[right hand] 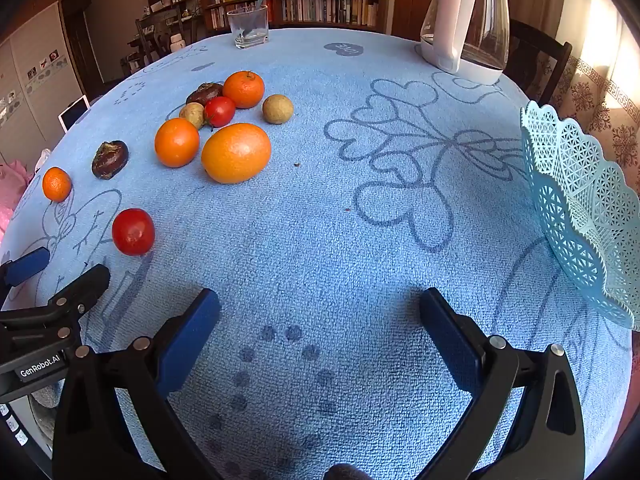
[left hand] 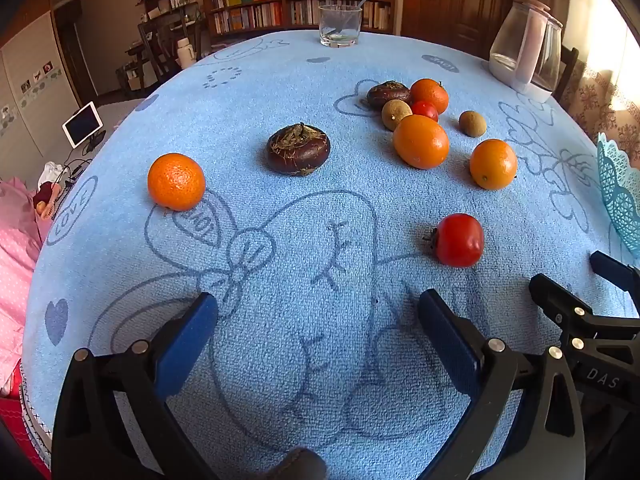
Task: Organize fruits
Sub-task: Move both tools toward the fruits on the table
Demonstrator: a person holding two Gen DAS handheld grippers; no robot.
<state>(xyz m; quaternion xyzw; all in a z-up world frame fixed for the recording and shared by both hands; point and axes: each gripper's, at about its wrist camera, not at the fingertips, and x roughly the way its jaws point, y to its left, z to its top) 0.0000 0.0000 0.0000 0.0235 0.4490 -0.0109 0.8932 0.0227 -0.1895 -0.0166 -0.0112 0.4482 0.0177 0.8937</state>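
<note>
Blue tablecloth (left hand: 320, 208) – left hand-held gripper (left hand: 318, 320) wide open, empty; right hand-held gripper (right hand: 320, 316) likewise – fruits untouched.

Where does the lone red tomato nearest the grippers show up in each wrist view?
Left wrist: the red tomato lies right of centre, just ahead of the open left gripper.
Right wrist: the red tomato lies at lower left.
Shared landmark: the glass with a spoon at the table's far edge.

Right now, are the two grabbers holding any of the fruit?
No. The left gripper and the right gripper are both open with only the blue tablecloth between their fingers. The nearest tomato lies untouched.
</note>
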